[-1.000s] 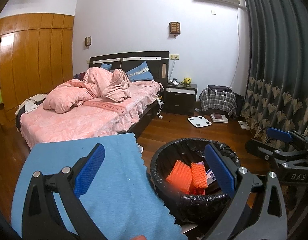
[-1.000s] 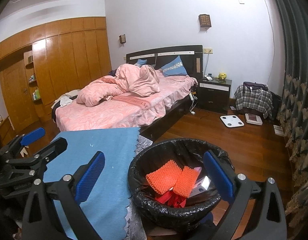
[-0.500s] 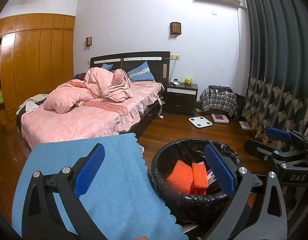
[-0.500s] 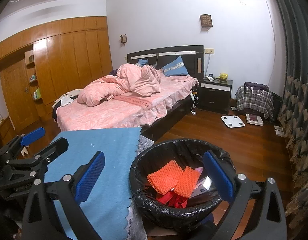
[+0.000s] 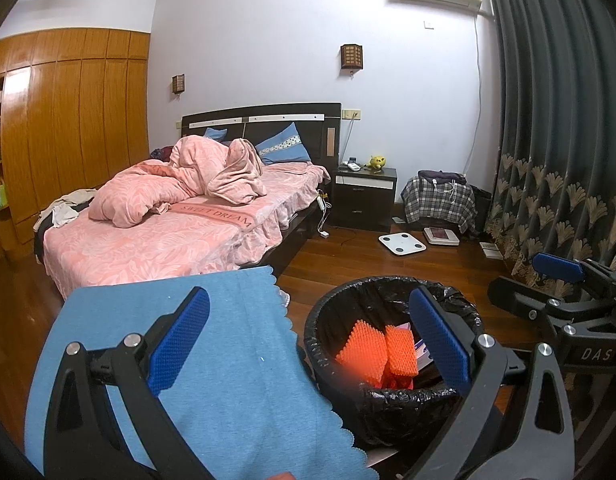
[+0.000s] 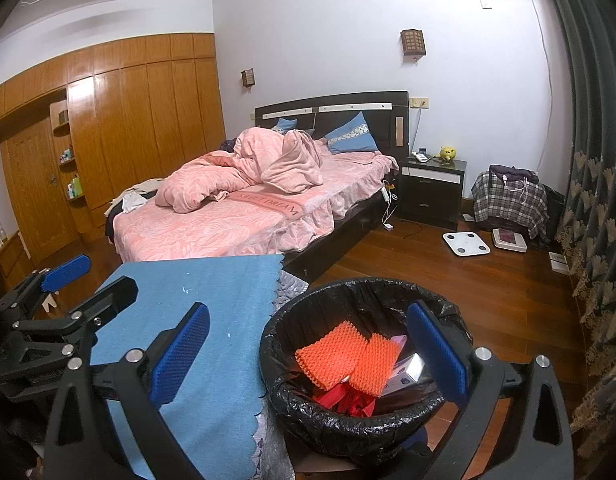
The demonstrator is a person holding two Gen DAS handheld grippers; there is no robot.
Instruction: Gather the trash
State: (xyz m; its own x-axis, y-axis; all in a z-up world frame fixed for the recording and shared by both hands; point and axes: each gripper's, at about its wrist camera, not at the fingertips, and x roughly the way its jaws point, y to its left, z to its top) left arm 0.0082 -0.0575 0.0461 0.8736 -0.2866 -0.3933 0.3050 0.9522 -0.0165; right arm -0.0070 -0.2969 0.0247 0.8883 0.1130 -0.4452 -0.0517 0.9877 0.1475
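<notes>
A black bin with a black liner (image 5: 340, 312) (image 6: 308, 300) stands to the right of a table under a blue cloth (image 5: 227, 360) (image 6: 211, 304). Inside lie orange foam pieces (image 5: 372, 350) (image 6: 340, 354), red scraps (image 6: 344, 398) and a small white box (image 6: 406, 368). My left gripper (image 5: 308, 344) is open and empty, spanning the cloth edge and the bin. My right gripper (image 6: 308, 352) is open and empty, held above the bin. Each gripper shows in the other's view, the right one (image 5: 560, 280) and the left one (image 6: 55, 300).
A bed with pink bedding (image 5: 187, 216) fills the far left. A dark nightstand (image 5: 366, 196), a plaid-covered seat (image 5: 440, 200), a white scale (image 5: 402, 243) and a book lie on the wood floor. A dark curtain (image 5: 556, 160) hangs at right. Wooden wardrobes (image 6: 127, 140) line the left wall.
Both cameras have drifted slightly, so the room shifts a little in view. The grippers stay open and the bin's contents have not moved.
</notes>
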